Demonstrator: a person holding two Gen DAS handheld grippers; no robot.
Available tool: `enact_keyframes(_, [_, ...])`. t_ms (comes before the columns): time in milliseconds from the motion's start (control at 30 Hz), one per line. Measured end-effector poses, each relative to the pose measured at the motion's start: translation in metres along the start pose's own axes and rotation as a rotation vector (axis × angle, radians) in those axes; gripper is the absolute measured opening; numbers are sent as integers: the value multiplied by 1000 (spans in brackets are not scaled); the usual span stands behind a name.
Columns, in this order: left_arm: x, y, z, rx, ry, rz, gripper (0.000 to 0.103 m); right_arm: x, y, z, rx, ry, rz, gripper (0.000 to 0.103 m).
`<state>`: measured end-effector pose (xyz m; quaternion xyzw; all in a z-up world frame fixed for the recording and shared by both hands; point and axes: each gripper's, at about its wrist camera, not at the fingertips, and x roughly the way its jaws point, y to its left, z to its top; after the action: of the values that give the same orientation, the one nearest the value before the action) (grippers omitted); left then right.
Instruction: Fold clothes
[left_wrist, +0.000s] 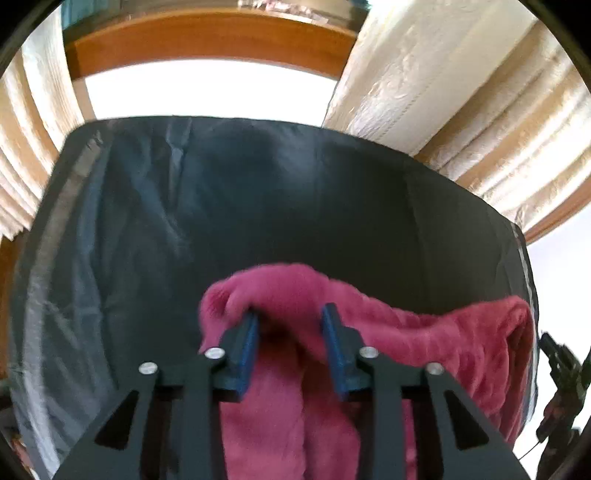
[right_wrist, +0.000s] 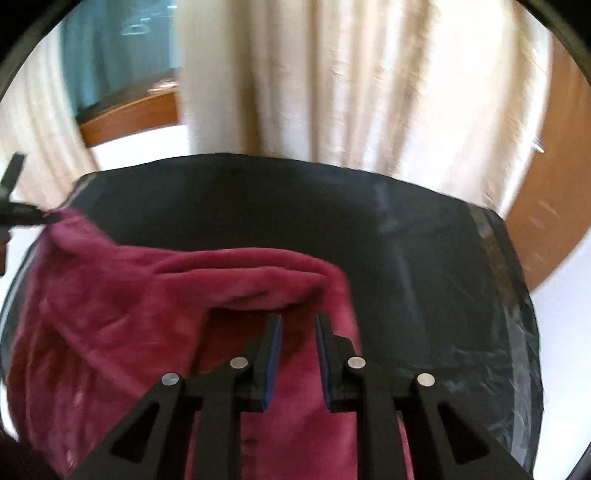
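Black-covered table (left_wrist: 258, 206) filled both views, cream curtains (right_wrist: 332, 81) and a wooden window frame (left_wrist: 207, 37) behind its far edge. The maroon fleece garment (right_wrist: 147, 295) hung above the table's near side, strung between the two grippers and sagging in the middle, lower part dropping out of view toward the camera.

Left gripper (left_wrist: 290, 314): fingers stood visibly apart, fleece draped over and between them. Whether it actually pinched the cloth couldn't be told; the edge may just have been hooked on the left finger. Right gripper (right_wrist: 297, 319): narrower gap, cloth bunched at the tips, real clamp or not also couldn't be told. Both frames motion-blurred.

Judgement: step in hand looked like lifting and spreading the garment before laying it flat on the table. To do it well: confirm both grips on the top edge first, the left looking the weaker one; pull the grippers apart to take the sag out; keep them level relative to the table's far edge; lower the hanging part onto the table first, then lay the rest away from the near side
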<state>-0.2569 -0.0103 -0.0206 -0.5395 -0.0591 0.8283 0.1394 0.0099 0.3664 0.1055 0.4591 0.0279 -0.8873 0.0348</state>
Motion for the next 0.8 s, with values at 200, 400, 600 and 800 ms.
enact_keyframes(200, [-19,-27,-31,120,6,-98,53,36,35,-1,-141,94,109,20])
enact_keyframes(400, [30,-85,-71,460,162,-7,55,74,37,-8,-193,203,110,20])
enact_keyframes(600, [73,-96,-53,407,246,-128,55,94,43,7,-195,236,230,20])
enact_keyframes(800, [100,-99,3,257,241,-244,55,109,39,36,-103,211,374,20])
